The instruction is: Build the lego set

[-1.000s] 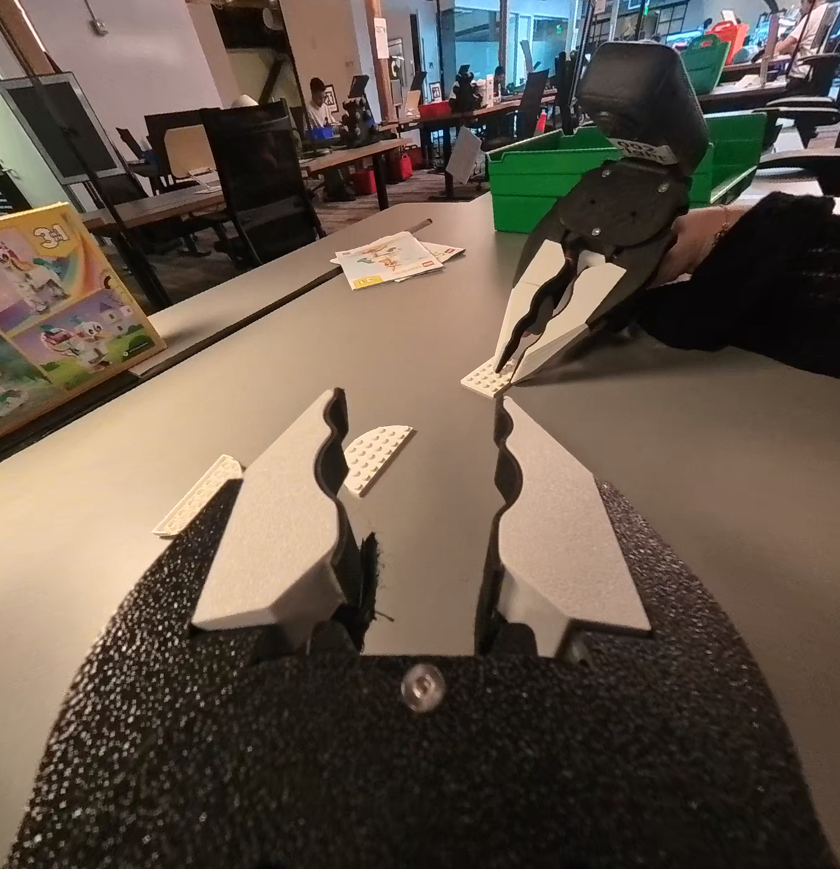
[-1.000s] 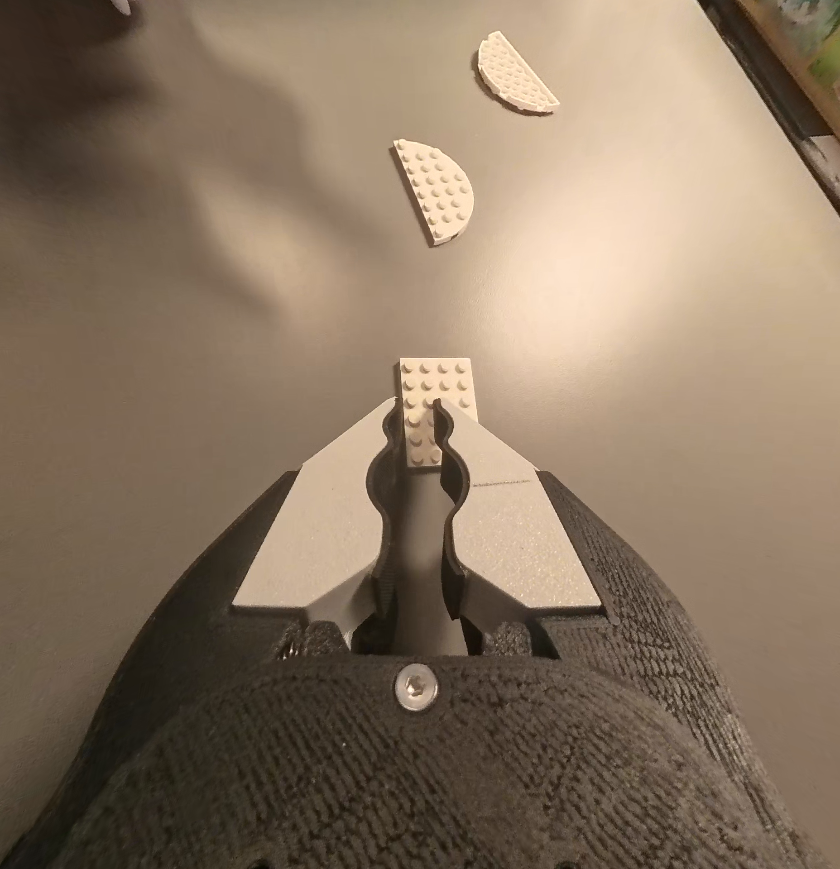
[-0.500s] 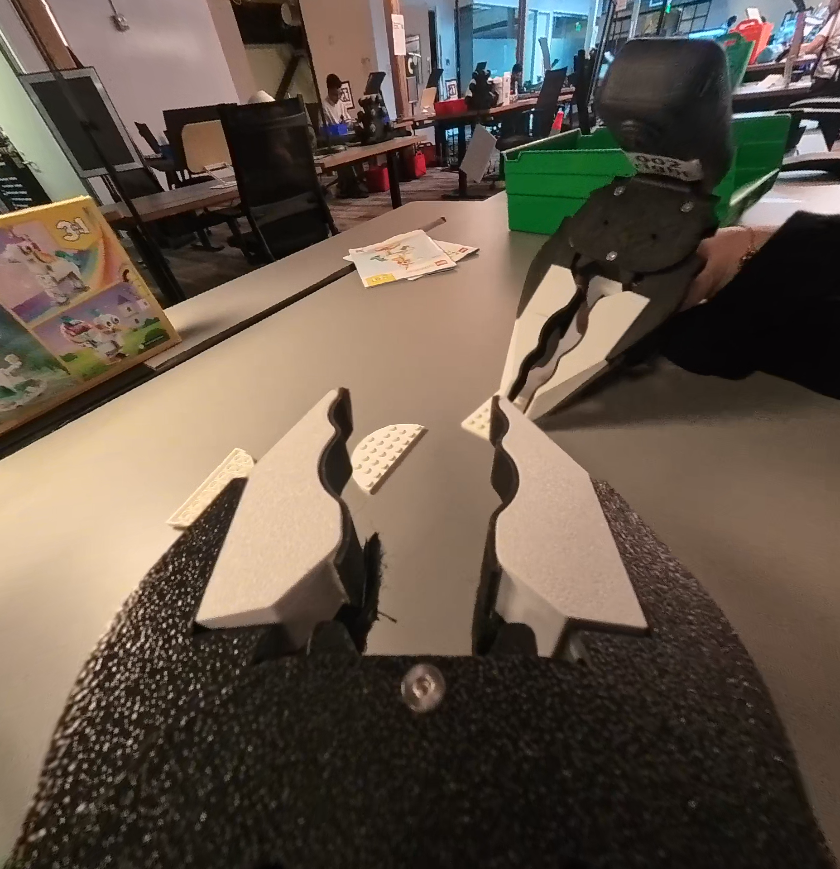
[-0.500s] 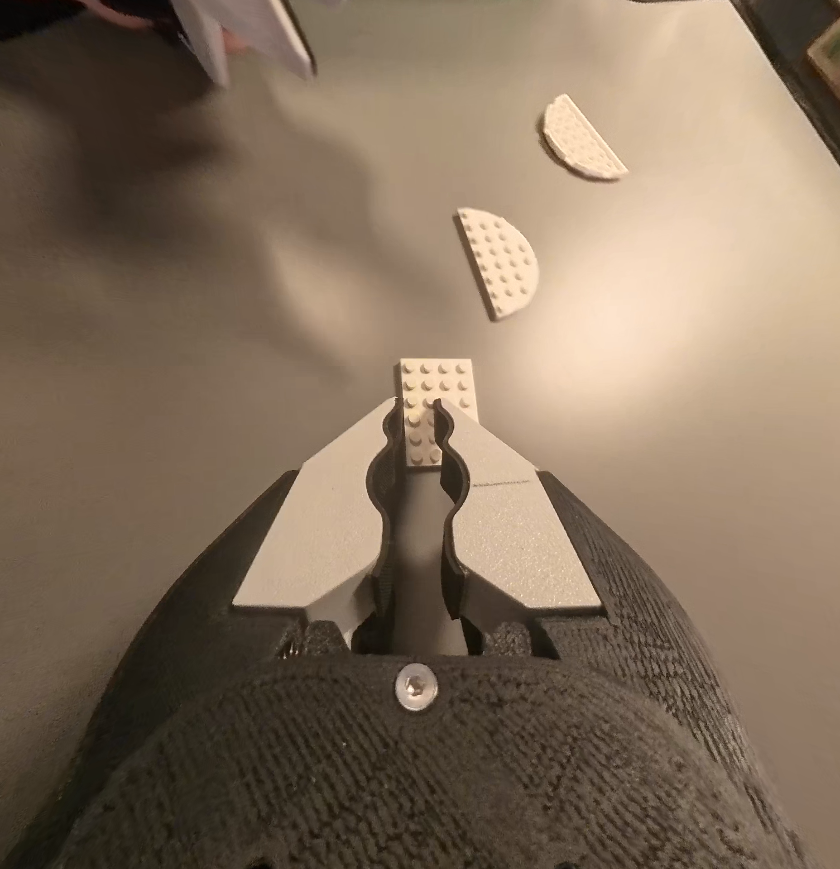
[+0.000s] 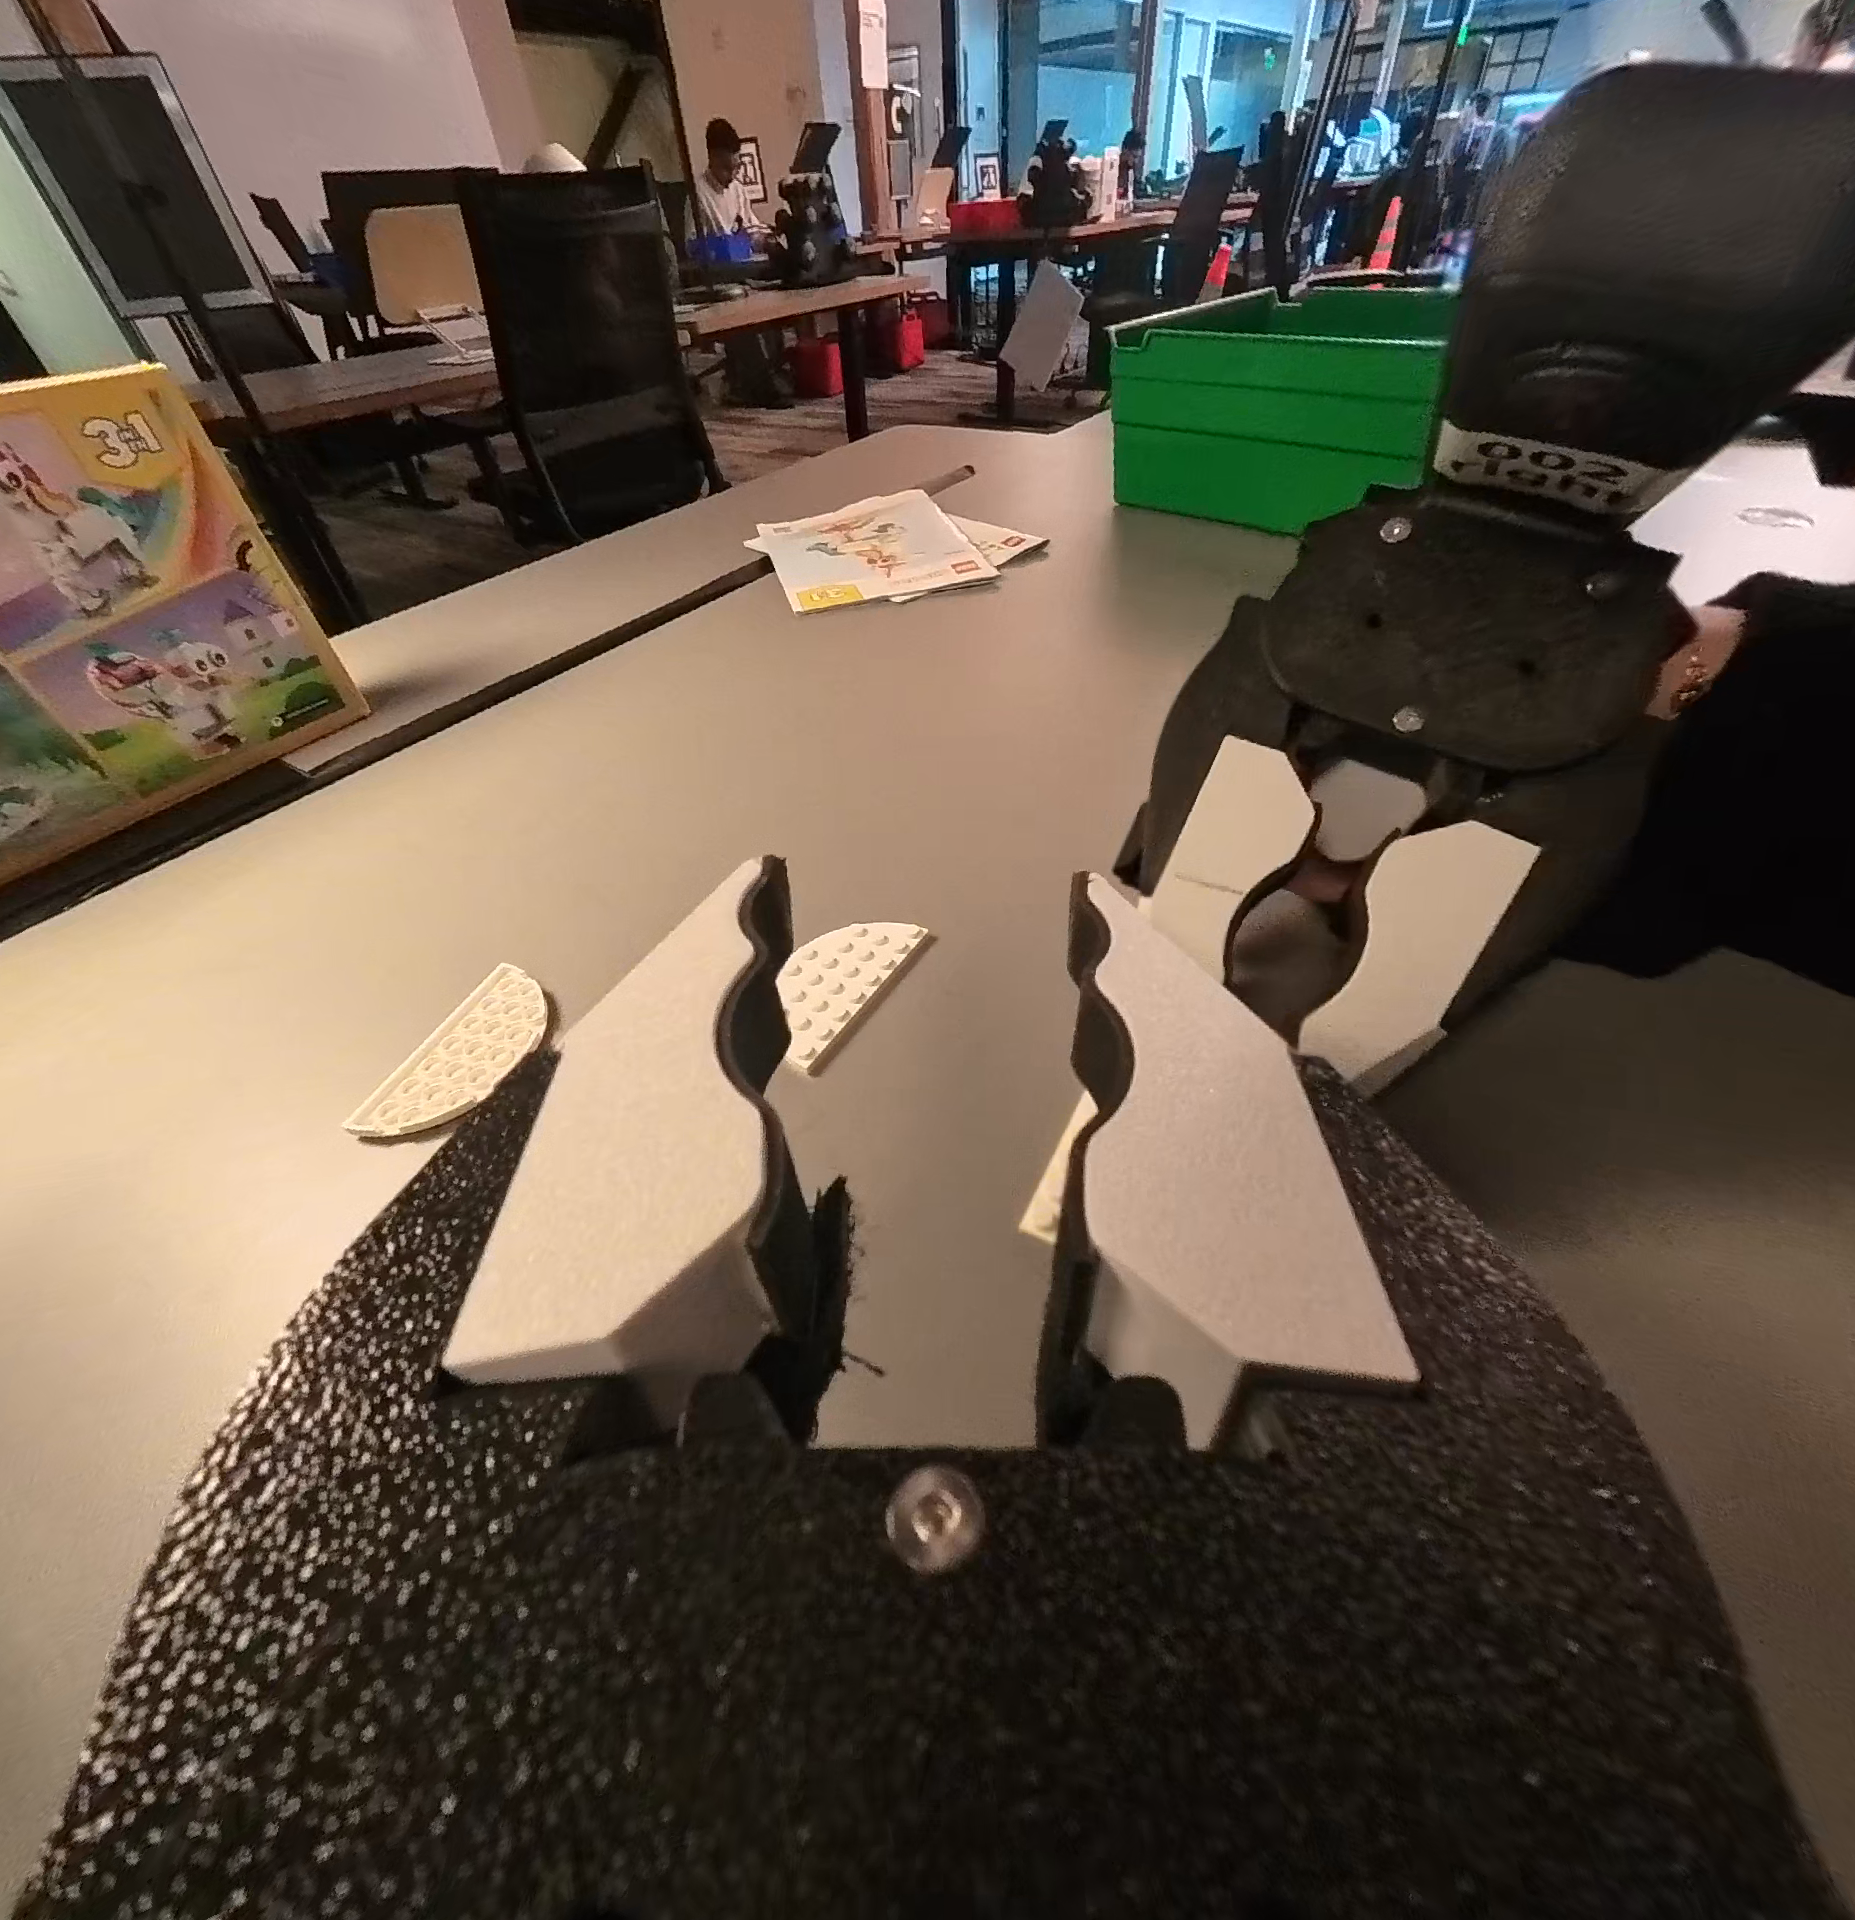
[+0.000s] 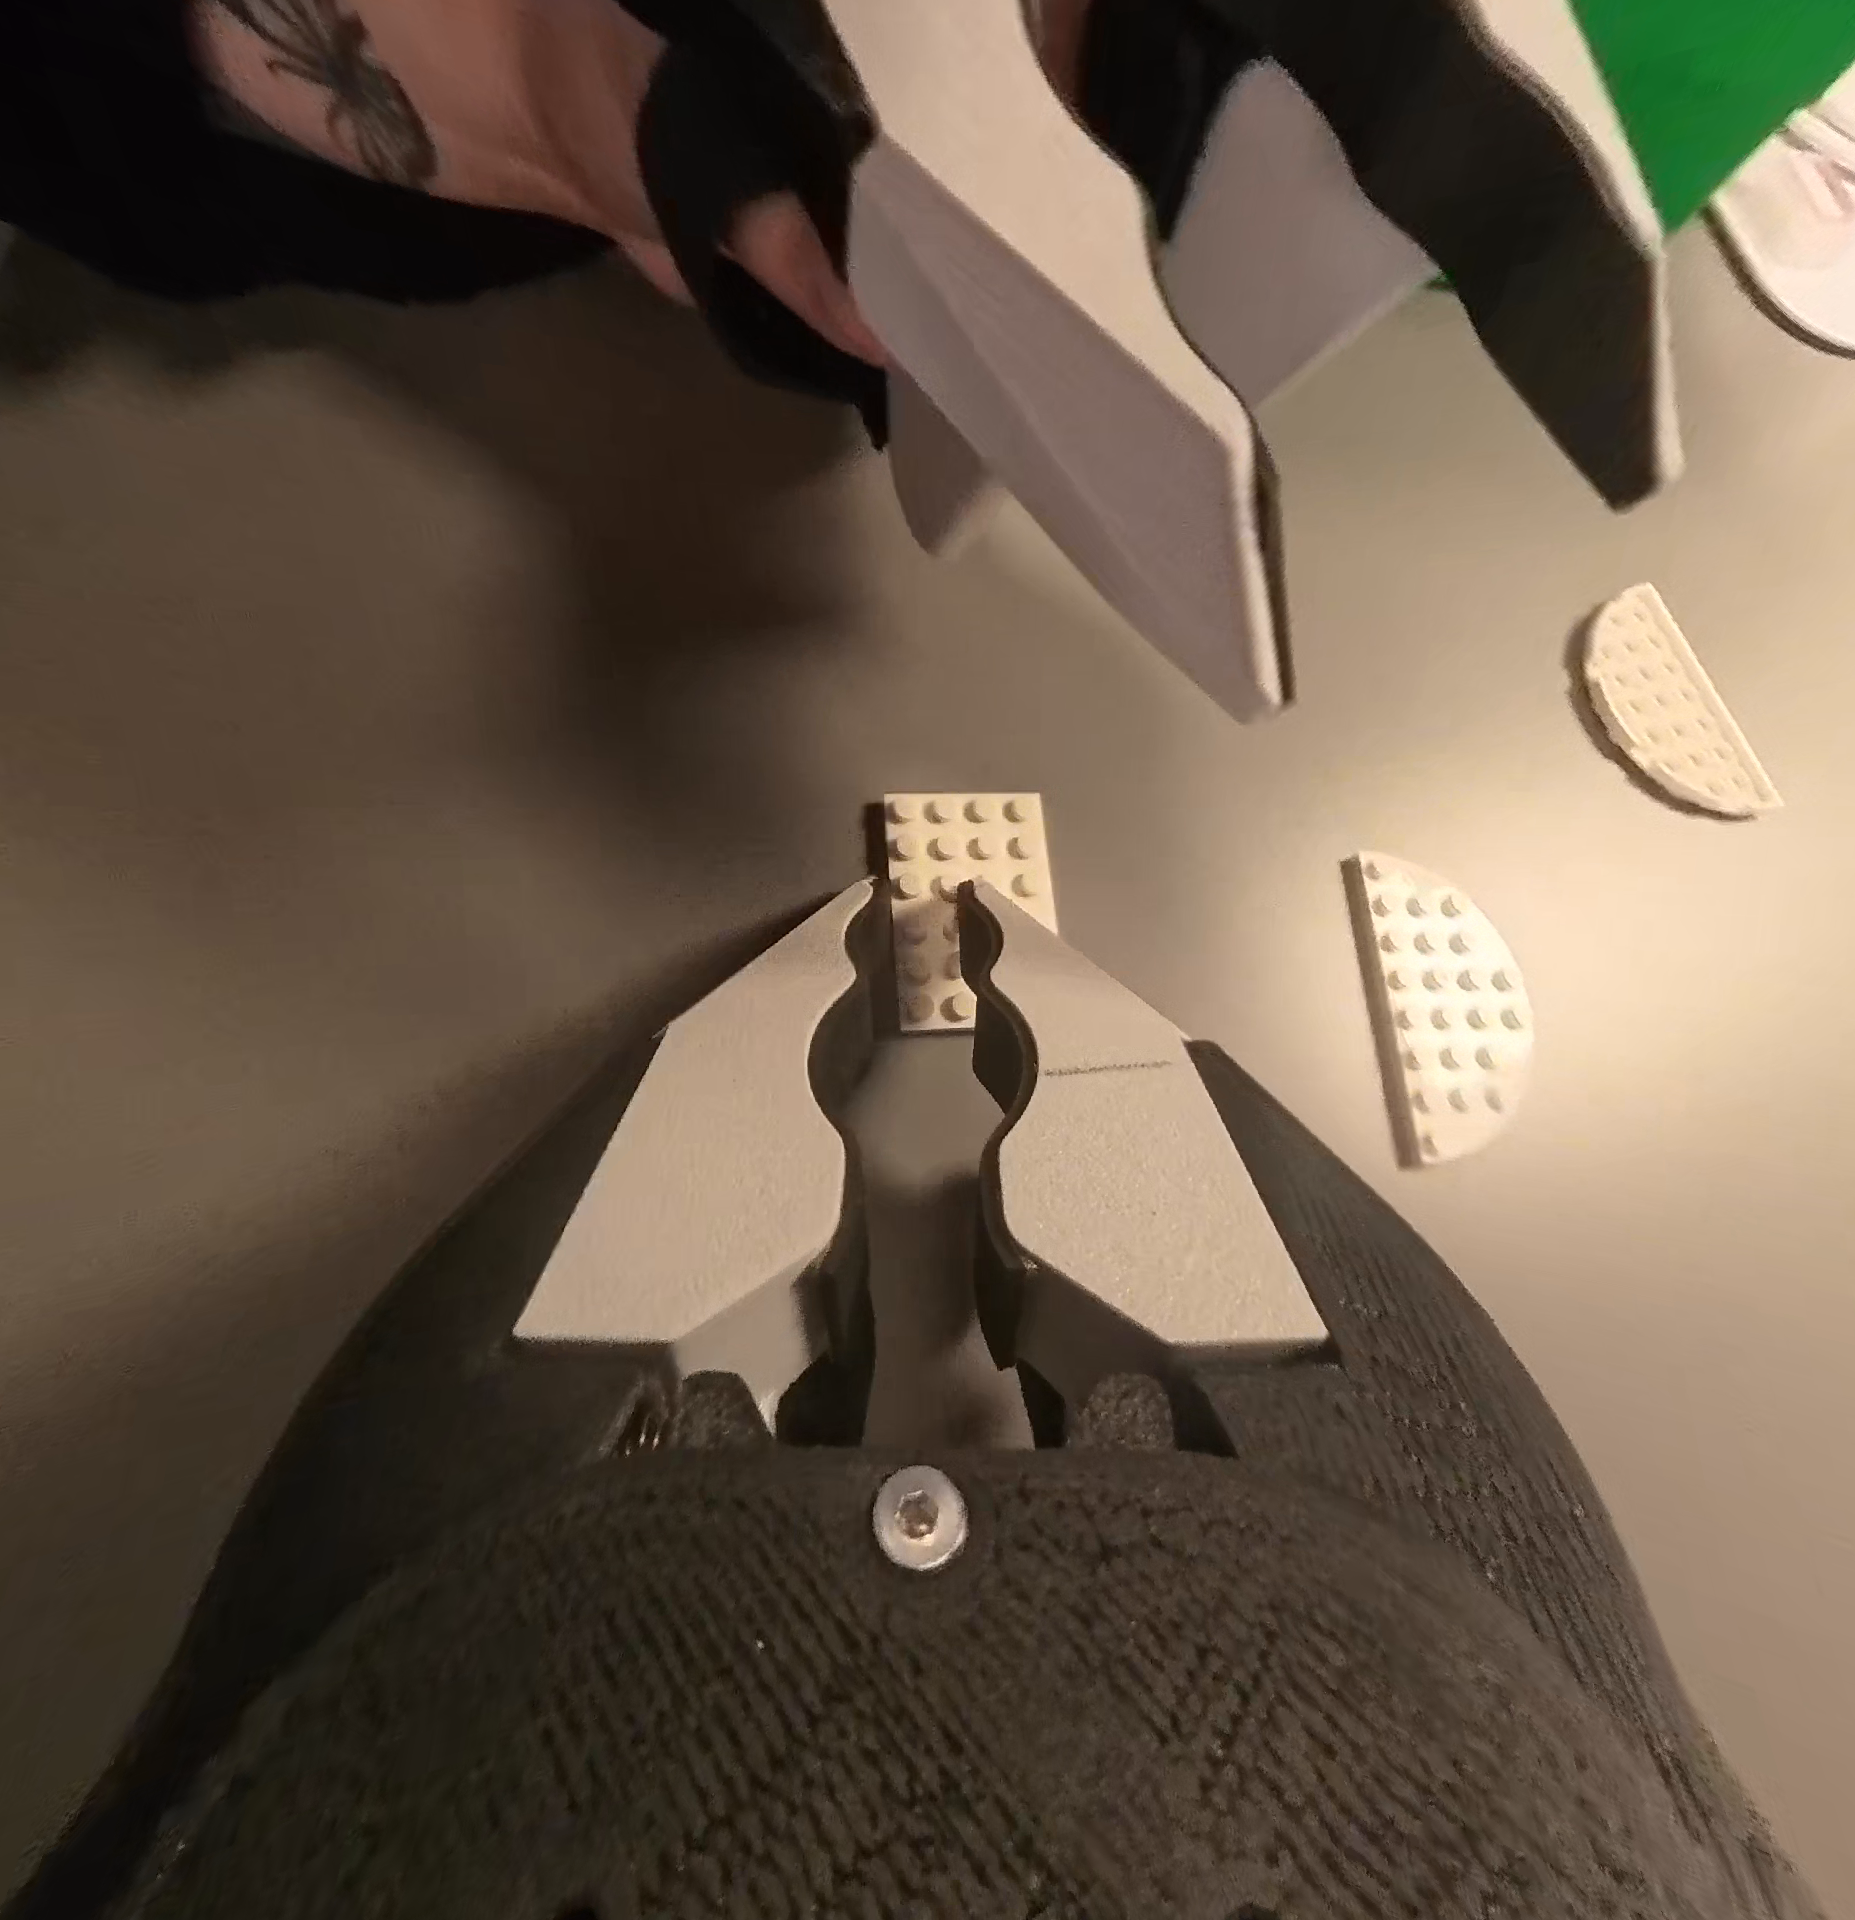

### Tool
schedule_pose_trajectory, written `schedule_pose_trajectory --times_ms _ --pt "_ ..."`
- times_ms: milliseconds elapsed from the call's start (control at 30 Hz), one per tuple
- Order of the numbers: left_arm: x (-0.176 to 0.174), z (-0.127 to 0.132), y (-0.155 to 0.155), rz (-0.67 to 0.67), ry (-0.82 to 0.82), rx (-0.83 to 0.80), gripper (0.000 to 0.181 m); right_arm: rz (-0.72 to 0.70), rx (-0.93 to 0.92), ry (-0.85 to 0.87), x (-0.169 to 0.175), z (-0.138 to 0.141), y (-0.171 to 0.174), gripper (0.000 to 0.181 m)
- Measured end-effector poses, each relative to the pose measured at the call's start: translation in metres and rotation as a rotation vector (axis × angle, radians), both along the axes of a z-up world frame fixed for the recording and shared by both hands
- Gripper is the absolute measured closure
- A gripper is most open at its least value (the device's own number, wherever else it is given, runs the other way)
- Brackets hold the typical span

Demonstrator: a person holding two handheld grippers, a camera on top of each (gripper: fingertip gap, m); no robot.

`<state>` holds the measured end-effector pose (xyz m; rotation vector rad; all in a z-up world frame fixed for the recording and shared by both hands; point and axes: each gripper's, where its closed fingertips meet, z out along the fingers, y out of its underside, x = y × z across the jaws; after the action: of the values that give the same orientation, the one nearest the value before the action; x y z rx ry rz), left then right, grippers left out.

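Observation:
My right gripper [image 6: 918, 894] is shut on one end of a white rectangular studded plate [image 6: 964, 842], held flat and low over the grey table [image 6: 383, 831]. My left gripper [image 5: 928, 904] is open and empty; it also shows in the right wrist view [image 6: 1442, 597], just beyond the plate. A corner of the plate [image 5: 1053, 1184] shows under its right finger. The right gripper [image 5: 1271, 997] points in from the right. Two white half-round plates [image 6: 1442, 1008] [image 6: 1671, 717] lie on the table; they also show in the left wrist view [image 5: 861, 987] [image 5: 455, 1055].
A lego set box [image 5: 102, 623] stands at the left table edge. Instruction booklets [image 5: 892, 551] lie farther back. A green bin [image 5: 1266, 416] stands at the back right. A black chair [image 5: 590, 353] and other desks lie beyond the table. One gripper's finger ends stand about 9 cm off the other's.
The two grippers have come together: the right gripper carried the rectangular plate close in, and the left gripper's open fingers now reach over its far end. The half-round plates have not moved.

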<state>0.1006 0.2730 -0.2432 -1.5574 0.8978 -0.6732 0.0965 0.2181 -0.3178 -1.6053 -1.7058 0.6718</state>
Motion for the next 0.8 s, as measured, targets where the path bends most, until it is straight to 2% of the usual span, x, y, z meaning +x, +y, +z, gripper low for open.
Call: schedule_pose_trajectory --times_ms 33,167,267,433,633,800 --pt "0.000 0.000 0.000 -0.001 0.001 -0.001 0.129 0.007 -0.001 0.000 -0.002 0.000 -0.002 0.169" --pt "0.000 -0.002 0.001 0.005 0.009 0.001 0.129 0.021 0.001 -0.002 -0.006 0.000 -0.006 0.168" --pt "-0.001 -0.001 0.002 0.015 0.007 0.006 0.130 0.038 0.102 -0.037 -0.004 0.001 -0.006 0.167" --pt "-0.003 0.001 0.003 0.012 -0.024 -0.021 0.132 0.015 0.148 -0.018 0.002 0.014 -0.005 0.164" --pt "-0.006 0.003 0.005 0.034 -0.030 -0.005 0.132 -0.091 0.095 0.031 0.027 0.018 0.016 0.158" --pt "-0.012 0.009 0.010 0.076 -0.049 0.021 0.132 -0.186 0.051 0.100 0.041 0.023 0.034 0.145"
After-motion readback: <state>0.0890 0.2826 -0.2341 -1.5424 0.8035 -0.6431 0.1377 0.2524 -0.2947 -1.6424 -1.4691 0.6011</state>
